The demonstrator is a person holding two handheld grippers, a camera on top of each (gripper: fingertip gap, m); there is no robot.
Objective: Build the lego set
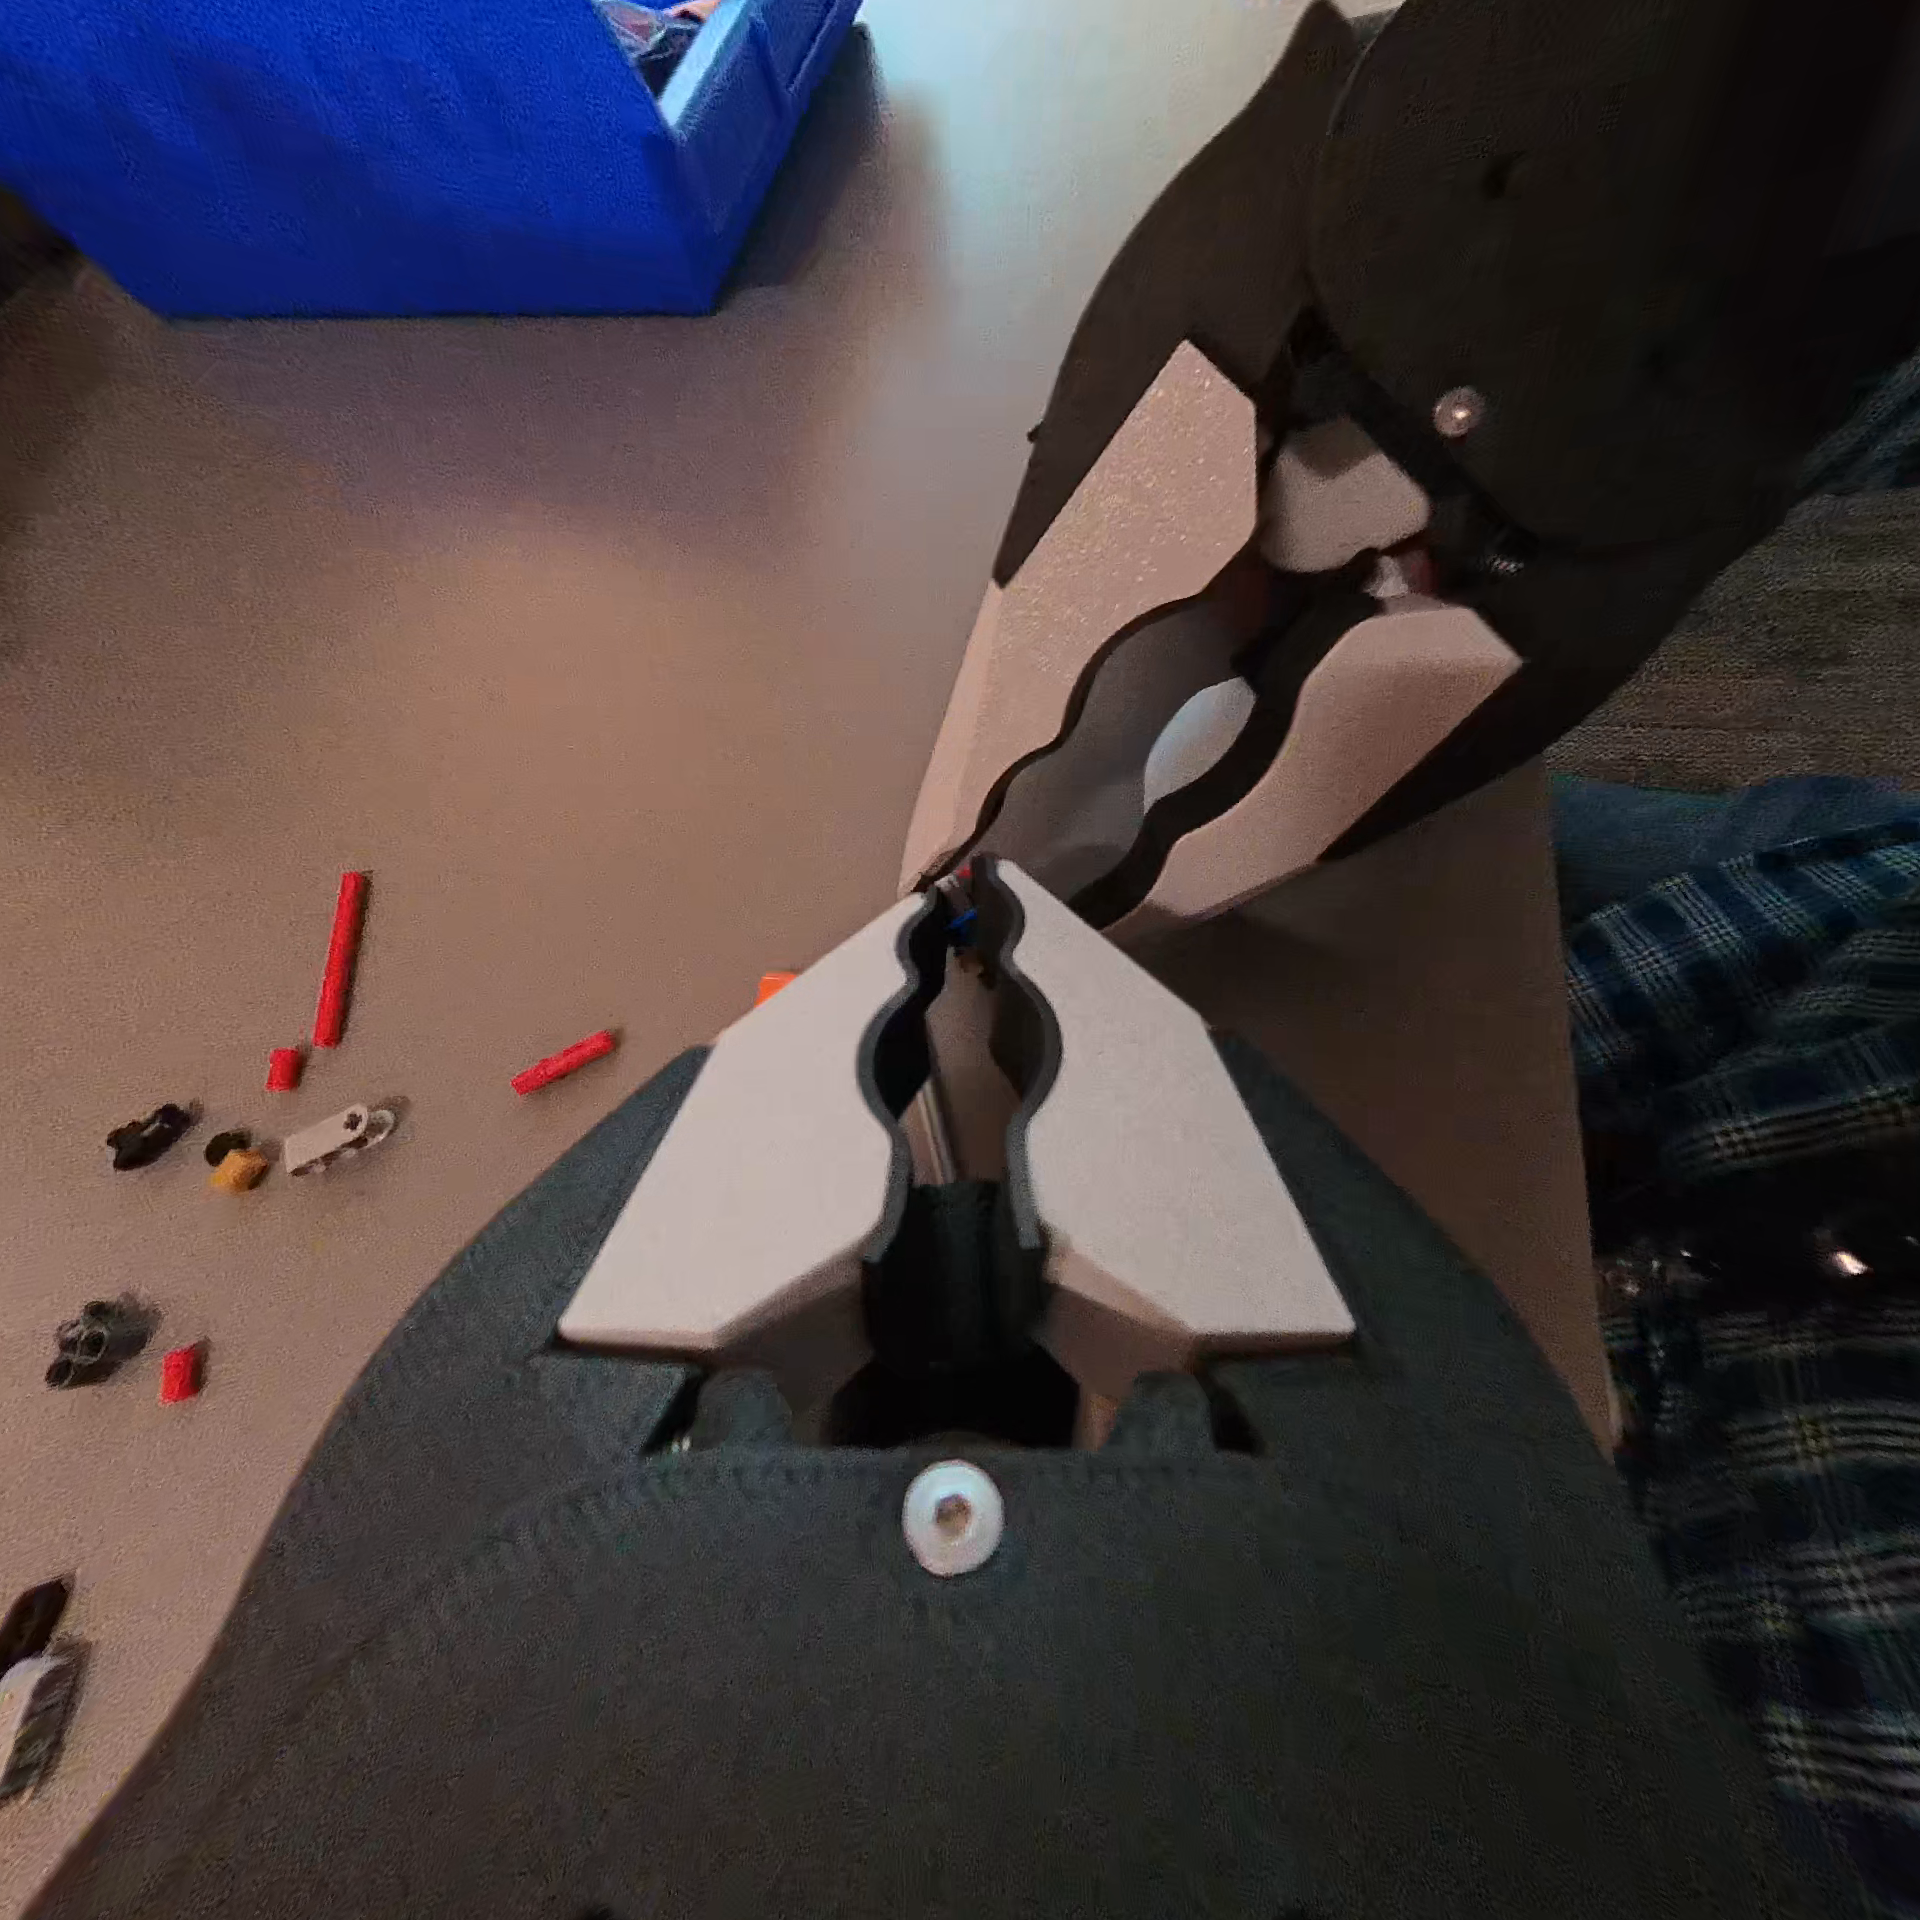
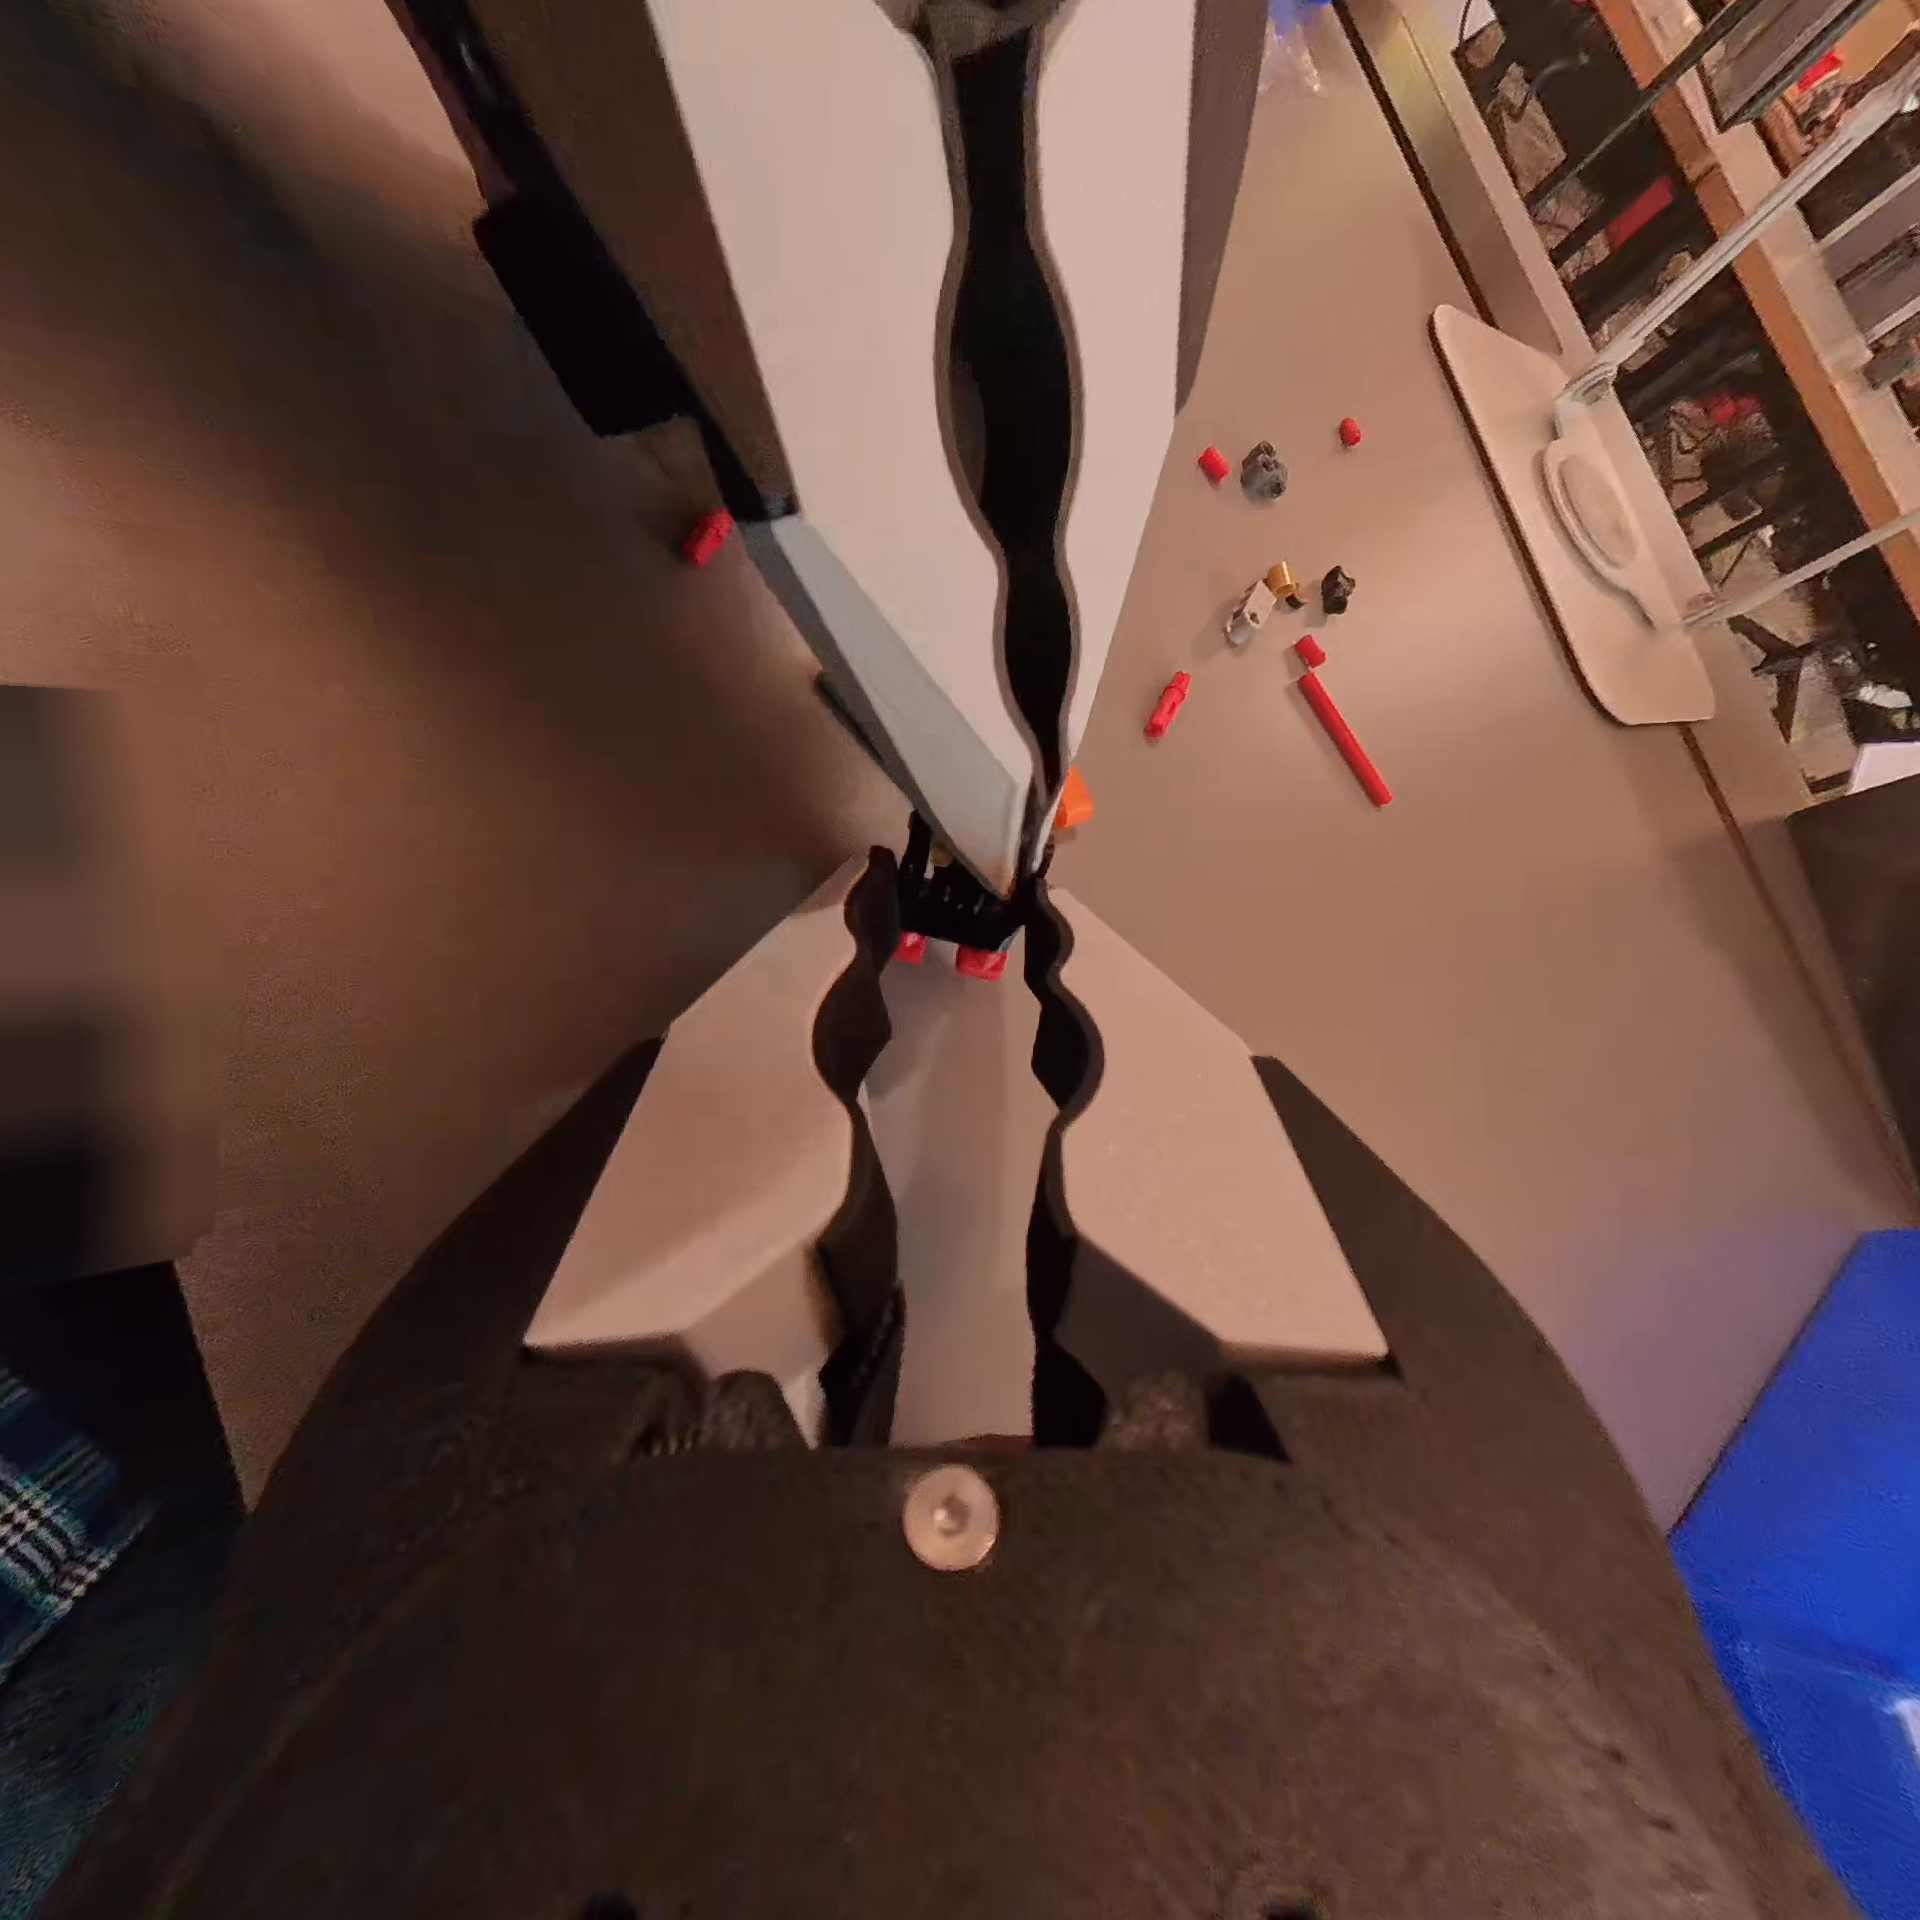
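Note:
A small black lego assembly (image 2: 951,902) with red pins on its underside is held above the table between both grippers. My right gripper (image 2: 958,891) is shut on its two sides. My left gripper (image 1: 964,896) comes from the opposite side, tip to tip with the right one, and is shut on the assembly's far end; there only a sliver of black and blue (image 1: 963,925) shows. The left gripper also shows in the right wrist view (image 2: 1023,862), and the right gripper in the left wrist view (image 1: 1003,896). An orange piece (image 2: 1072,805) lies just behind the tips.
Loose parts lie on the beige table: a long red axle (image 1: 341,956), a short red pin (image 1: 564,1062), red bushes (image 1: 283,1068), a grey piece (image 1: 332,1138), a tan piece (image 1: 239,1169), dark connectors (image 1: 99,1340). A blue bin (image 1: 395,156) stands behind. A white stand base (image 2: 1558,520) sits near the table edge. A plaid sleeve (image 1: 1745,1039) is at the right. The grippers are tip to tip, or close to it. From either gripper's tips it is about 15 cm to the grey piece (image 1: 332,1138). My right wrist view (image 2: 1251,606) looks at it from another angle.

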